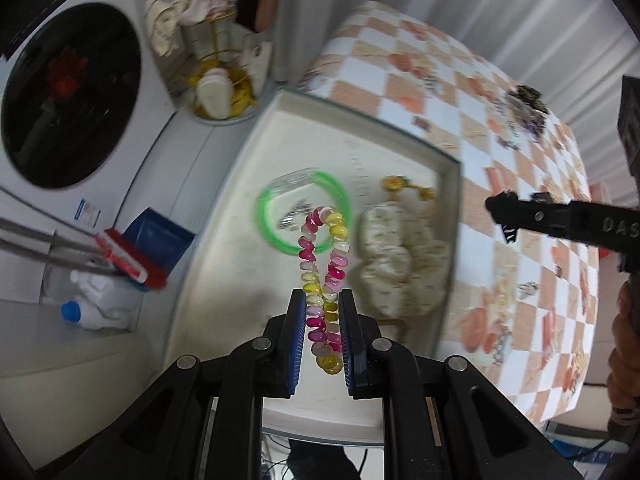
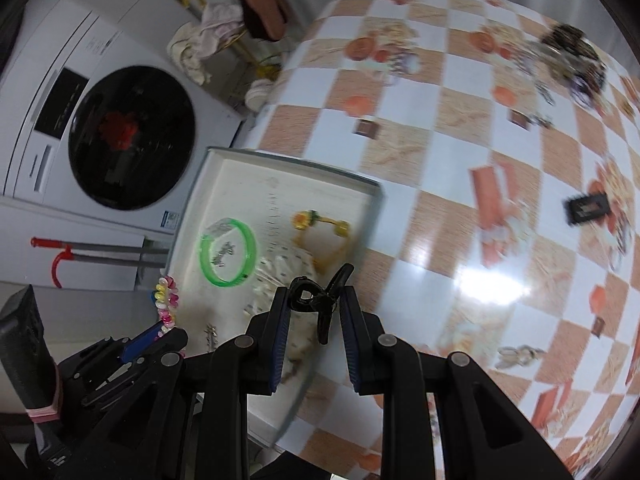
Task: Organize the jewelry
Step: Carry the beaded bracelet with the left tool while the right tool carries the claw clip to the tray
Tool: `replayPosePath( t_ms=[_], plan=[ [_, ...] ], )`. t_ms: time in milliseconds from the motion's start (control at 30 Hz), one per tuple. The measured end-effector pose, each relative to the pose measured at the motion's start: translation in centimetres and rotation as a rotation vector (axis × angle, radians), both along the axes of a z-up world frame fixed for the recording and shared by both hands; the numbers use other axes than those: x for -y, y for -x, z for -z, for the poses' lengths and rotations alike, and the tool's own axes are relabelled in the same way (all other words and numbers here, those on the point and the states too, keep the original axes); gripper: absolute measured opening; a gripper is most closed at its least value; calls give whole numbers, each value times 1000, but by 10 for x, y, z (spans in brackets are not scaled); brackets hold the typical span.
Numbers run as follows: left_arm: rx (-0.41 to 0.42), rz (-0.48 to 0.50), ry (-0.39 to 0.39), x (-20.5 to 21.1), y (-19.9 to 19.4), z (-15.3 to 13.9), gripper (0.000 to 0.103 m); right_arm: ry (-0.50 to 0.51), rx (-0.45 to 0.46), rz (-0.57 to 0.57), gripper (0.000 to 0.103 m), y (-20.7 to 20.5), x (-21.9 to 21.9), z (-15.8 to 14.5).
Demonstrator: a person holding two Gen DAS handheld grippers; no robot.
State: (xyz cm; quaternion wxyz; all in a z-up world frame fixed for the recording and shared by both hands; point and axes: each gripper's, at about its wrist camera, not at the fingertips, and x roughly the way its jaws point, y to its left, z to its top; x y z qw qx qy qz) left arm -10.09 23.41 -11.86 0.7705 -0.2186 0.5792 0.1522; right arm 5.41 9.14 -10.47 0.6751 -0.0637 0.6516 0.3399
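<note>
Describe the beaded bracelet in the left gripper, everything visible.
The beaded bracelet is a loop of glossy, translucent oval beads in pink, magenta, yellow and clear, glass or plastic by the look. The left gripper is shut on its lower part between blue pads; the upper loop sticks out past the fingertips, over the white tray and in front of the green bangle. Nothing else touches it.

Pink-yellow bead bracelet (image 1: pixel 324 264), green bangle (image 1: pixel 304 210)

A white washing machine (image 2: pixel 100 128) stands beside the checkered table (image 2: pixel 460 152).
</note>
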Motion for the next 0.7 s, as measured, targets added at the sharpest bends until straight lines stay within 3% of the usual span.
replayPosePath(
  t_ms=[233, 700],
  plan=[
    [-41, -39, -24, -18, 2, 29, 22, 16, 15, -75, 27, 1, -44, 17],
    [-90, -46, -60, -23, -9, 60, 22, 51, 10, -102, 27, -10, -88, 57]
  ],
)
